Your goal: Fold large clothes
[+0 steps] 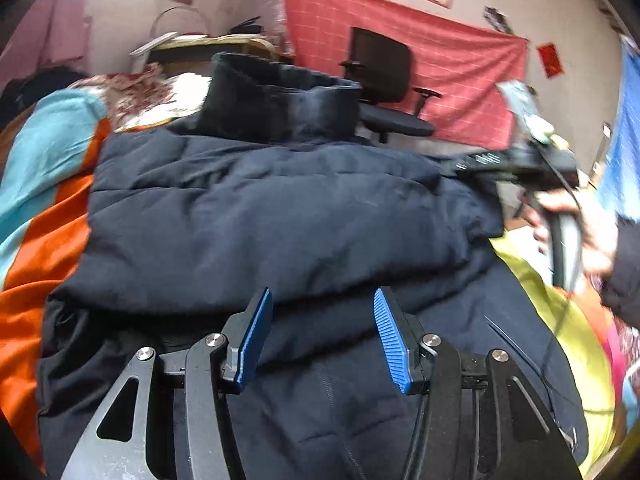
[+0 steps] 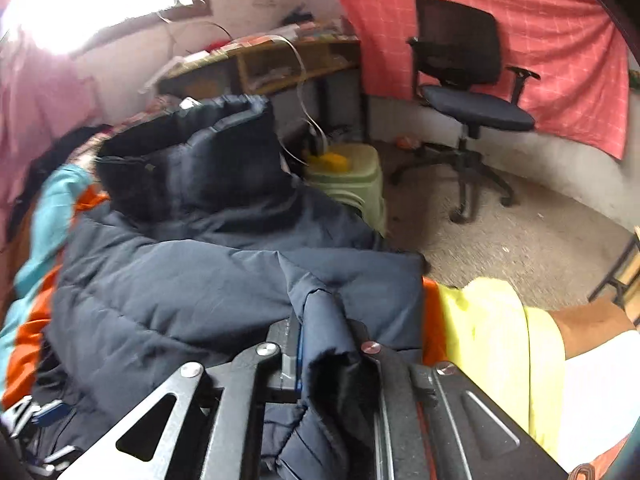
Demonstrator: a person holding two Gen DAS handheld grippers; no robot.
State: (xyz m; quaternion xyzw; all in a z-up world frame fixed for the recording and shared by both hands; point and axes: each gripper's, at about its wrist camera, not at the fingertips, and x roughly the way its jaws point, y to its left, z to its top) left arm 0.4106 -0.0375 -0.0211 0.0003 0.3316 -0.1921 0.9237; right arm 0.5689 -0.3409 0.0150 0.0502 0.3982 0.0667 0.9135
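Note:
A dark navy padded jacket (image 1: 280, 208) lies spread on a bed, its stand-up collar (image 1: 280, 104) at the far end. My left gripper (image 1: 323, 300) hovers over the jacket's near part, blue pads (image 1: 394, 344) wide apart and nothing pinched between them. In the right wrist view my right gripper (image 2: 330, 336) is shut on a bunched fold of the jacket (image 2: 180, 280) at its right edge. The fabric drapes over the jaws and hides the fingertips. The left wrist view also shows the right gripper (image 1: 472, 164) at the jacket's far right side, held by a person's hand (image 1: 592, 240).
The bed carries an orange and teal blanket (image 1: 48, 208) on the left and a yellow-green cloth (image 2: 492, 320) on the right. Beyond the bed stand a green plastic stool (image 2: 352, 176), a black office chair (image 2: 468, 92) and a cluttered desk (image 2: 272, 60). A red cloth (image 1: 440, 52) hangs on the wall.

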